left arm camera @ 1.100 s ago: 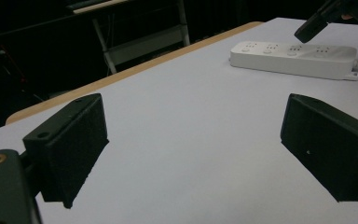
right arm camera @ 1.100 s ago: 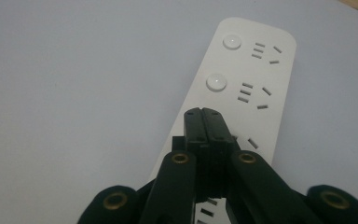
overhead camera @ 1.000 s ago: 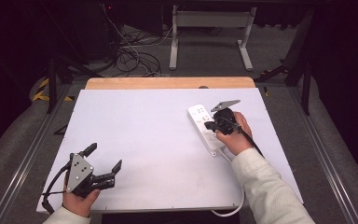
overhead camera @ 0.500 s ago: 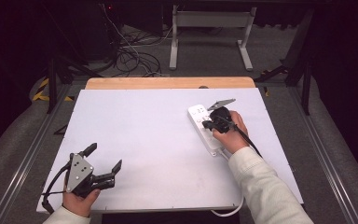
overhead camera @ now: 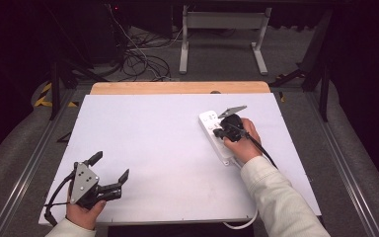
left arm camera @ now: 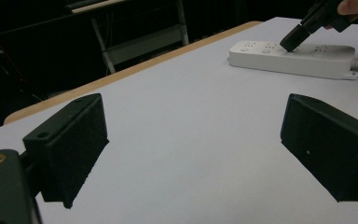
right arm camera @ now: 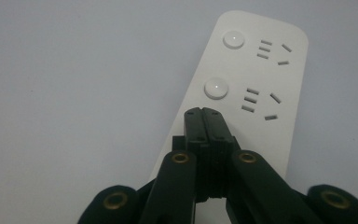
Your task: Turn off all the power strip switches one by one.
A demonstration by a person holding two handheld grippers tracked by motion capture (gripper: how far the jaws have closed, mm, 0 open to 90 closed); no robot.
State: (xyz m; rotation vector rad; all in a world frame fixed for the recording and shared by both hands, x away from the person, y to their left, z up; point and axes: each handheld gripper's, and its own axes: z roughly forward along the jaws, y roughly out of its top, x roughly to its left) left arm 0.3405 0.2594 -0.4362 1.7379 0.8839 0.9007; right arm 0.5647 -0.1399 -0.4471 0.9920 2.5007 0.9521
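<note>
A white power strip (overhead camera: 208,119) lies on the right half of the white table top (overhead camera: 153,143). Its round buttons and sockets face up in the right gripper view (right arm camera: 261,79). My right gripper (overhead camera: 220,132) is shut with nothing between its jaws. Its tips (right arm camera: 205,114) rest on the strip's top face just below the second round button (right arm camera: 216,88). The left gripper view shows that tip (left arm camera: 289,44) touching the strip (left arm camera: 307,58). My left gripper (overhead camera: 110,166) sits near the front left corner, open and holding nothing (left arm camera: 193,140).
The strip's white cord (overhead camera: 242,224) runs under the right forearm and off the front edge. A wooden band (overhead camera: 177,88) lines the table's far edge. Beyond it are floor cables (overhead camera: 143,59) and a metal stand (overhead camera: 222,29).
The right gripper has edged slightly left along the power strip, jaws staying shut. The left gripper has not moved.
</note>
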